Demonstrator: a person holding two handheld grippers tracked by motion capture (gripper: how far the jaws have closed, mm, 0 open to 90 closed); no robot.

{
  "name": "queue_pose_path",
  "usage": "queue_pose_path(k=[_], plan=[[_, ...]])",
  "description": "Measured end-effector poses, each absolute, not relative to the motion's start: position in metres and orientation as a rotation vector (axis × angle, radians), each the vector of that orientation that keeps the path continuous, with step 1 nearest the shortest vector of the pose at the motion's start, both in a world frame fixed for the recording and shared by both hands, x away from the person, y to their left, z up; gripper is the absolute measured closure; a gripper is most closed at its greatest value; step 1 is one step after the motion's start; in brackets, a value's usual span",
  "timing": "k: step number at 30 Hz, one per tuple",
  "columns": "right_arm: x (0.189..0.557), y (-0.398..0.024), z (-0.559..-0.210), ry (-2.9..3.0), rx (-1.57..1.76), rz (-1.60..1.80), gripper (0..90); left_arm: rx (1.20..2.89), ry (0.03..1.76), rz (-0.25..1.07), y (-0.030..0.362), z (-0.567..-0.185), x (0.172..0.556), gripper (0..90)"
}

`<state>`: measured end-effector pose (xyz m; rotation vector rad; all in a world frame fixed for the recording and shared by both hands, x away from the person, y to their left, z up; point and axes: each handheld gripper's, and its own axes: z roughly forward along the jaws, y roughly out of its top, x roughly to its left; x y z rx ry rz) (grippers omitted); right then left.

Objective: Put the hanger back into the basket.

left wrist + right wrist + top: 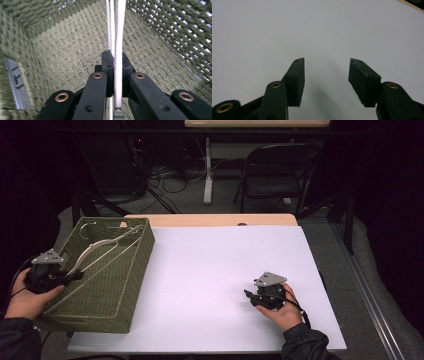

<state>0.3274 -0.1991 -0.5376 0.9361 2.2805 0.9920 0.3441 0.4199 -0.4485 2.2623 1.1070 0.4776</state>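
Presently: left gripper (75, 276) jaws clamped on white hanger (97, 249) inside green basket (131, 285) at worktop's left edge, seemingly for lifting; right gripper (325, 75) jaws apart, idle.

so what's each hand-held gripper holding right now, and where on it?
The left hand-held gripper is shut on a pale clothes hanger inside the green woven basket, gripping one arm near its end. The right hand-held gripper is open over the white tabletop, holding nothing.

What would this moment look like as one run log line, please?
left gripper: shut on white hanger over green woven basket | right gripper: open, empty, on white table surface
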Motion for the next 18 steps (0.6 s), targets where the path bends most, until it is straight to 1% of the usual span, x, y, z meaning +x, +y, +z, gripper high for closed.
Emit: queue_pose_path(k=[10,18], plan=[[0.328,-0.2,-0.538,2.288,0.936,0.991,46.7,2.28,1.133,0.431,0.415,-0.468,0.353,87.4],[0.327,-0.2,-0.537,2.297,0.941,0.974,46.7,2.274,1.207,0.397,0.418,-0.476,0.358,87.1]])
